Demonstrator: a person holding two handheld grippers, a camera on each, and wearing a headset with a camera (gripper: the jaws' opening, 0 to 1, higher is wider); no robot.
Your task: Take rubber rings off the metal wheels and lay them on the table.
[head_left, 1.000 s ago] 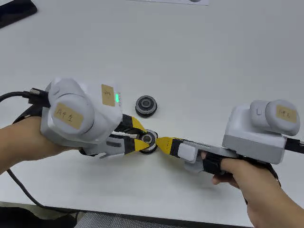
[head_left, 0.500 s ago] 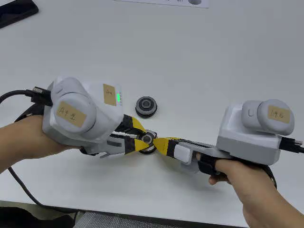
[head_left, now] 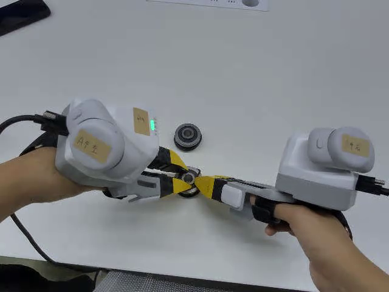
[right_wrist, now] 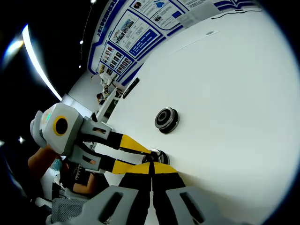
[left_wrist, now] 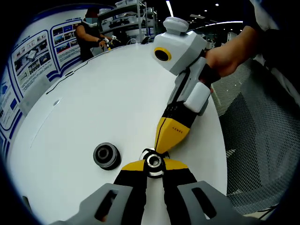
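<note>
The rubber ring [head_left: 192,189] sits on a small metal wheel [left_wrist: 153,161] low over the white table [head_left: 273,73], near its front edge and between the two grippers. The left gripper [head_left: 181,179] clamps the wheel across its rim from both sides, most likely to steady it while the ring is worked off. The right gripper [head_left: 205,181] comes in from the opposite side with its yellow jaws closed together and the tip touching the wheel's edge. I cannot tell whether it has nipped any rubber. The wheel appears to lie flat with its hub face up, so its axle stands roughly upright. As a round disc it has no long axis. The ring's plane runs level with the table, so it would probably have to peel up and off along the axle. A second wheel [head_left: 187,135], ring on, waits just beyond.
</note>
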